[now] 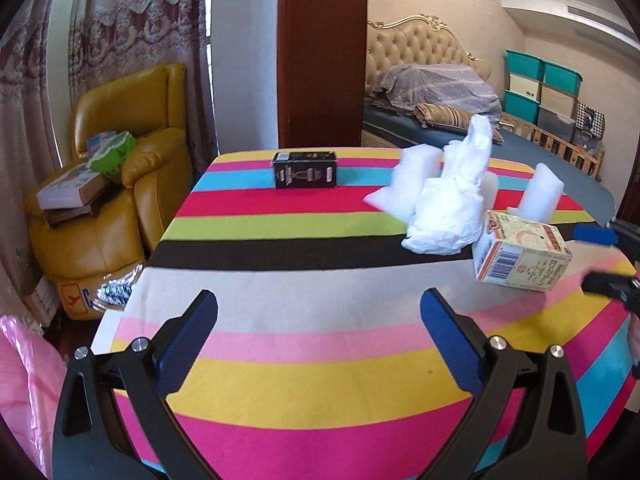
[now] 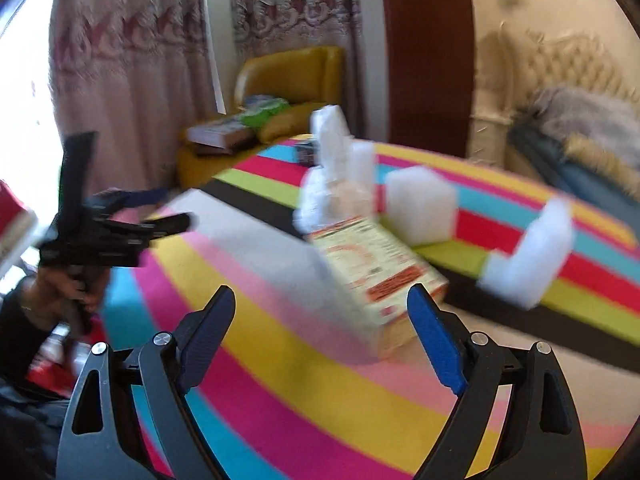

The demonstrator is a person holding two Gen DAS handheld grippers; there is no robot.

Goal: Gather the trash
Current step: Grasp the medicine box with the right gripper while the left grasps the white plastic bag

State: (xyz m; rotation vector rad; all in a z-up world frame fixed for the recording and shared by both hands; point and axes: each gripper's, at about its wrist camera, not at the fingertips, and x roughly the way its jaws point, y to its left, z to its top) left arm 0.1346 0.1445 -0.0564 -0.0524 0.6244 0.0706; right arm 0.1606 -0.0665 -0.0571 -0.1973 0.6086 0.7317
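A cream and orange carton (image 1: 522, 254) lies on the striped tablecloth (image 1: 320, 320), right of centre. A crumpled white plastic bag (image 1: 448, 208) sits behind it, with white foam blocks (image 1: 542, 190) around. A black box (image 1: 305, 169) stands at the far side. My left gripper (image 1: 320, 312) is open and empty above the near stripes. My right gripper (image 2: 322, 308) is open, its jaws just short of the carton (image 2: 376, 272); it also shows at the right edge of the left wrist view (image 1: 612, 256). The right wrist view is blurred.
A yellow leather armchair (image 1: 120, 184) with boxes on it stands left of the table. A pink plastic bag (image 1: 28, 392) hangs at the near left. A bed (image 1: 460, 128) and stacked storage bins (image 1: 540, 88) lie behind. A brown wooden post (image 1: 322, 52) rises behind the table.
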